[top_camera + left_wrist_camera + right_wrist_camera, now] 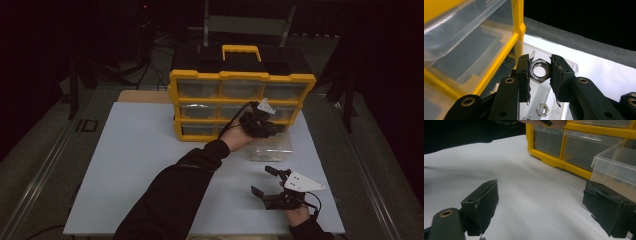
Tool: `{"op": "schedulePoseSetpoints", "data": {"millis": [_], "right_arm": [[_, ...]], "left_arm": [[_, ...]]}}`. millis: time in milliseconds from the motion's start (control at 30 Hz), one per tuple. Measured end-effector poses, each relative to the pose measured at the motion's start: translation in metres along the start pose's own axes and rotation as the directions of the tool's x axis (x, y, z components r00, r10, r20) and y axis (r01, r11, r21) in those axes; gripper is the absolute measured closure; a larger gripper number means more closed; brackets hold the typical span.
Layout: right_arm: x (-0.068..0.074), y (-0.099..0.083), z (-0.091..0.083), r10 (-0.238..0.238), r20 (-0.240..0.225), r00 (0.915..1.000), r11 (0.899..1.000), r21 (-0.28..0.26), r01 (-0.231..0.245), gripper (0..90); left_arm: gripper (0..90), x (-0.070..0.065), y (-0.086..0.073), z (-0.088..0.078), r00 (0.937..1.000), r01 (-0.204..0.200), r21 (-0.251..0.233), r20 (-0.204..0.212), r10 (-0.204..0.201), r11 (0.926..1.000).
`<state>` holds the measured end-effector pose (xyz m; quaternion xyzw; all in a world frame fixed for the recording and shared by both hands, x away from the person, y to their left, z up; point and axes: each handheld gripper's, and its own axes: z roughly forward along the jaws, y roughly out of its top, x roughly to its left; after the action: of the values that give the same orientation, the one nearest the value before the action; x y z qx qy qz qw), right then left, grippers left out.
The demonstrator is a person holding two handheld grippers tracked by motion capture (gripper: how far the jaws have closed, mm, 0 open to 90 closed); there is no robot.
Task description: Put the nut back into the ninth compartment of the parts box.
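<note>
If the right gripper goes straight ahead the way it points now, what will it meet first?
Probably the yellow organizer; before it lies bare white table. The open right gripper holds nothing. The clear drawer stands to the side, and depth is unclear.

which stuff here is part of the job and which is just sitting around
In the job:
- left gripper, shut on the large hex nut
- clear drawer pulled out of the yellow organizer

Lying about:
- small nuts in the drawer
- right gripper, open, empty
- white mat
</note>
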<state>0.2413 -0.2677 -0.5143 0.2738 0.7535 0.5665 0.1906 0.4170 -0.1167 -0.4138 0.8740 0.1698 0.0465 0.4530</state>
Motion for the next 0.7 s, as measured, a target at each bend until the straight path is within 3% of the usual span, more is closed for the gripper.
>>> {"op": "schedulePoseSetpoints", "data": {"millis": [300,533,700], "right_arm": [[0.000,0.000,0.000,0.002,-0.002,1.0000,1.000,-0.002,-0.002,13.3],[0.000,0.000,0.000,0.002,-0.004,1.0000,1.000,-0.001,-0.002,13.4],[0.000,0.000,0.000,0.005,-0.007,1.0000,1.000,-0.001,-0.005,13.4]], "left_arm": [[68.7,-0.003,-0.003,0.017,0.9999,-0.014,0.057,0.006,0.013,0.9983],[68.6,-0.001,-0.008,0.030,0.9998,0.007,0.146,-0.019,-0.004,0.9893],[68.6,0.000,-0.012,0.037,0.9999,0.013,0.184,-0.009,-0.012,0.9829]]}}
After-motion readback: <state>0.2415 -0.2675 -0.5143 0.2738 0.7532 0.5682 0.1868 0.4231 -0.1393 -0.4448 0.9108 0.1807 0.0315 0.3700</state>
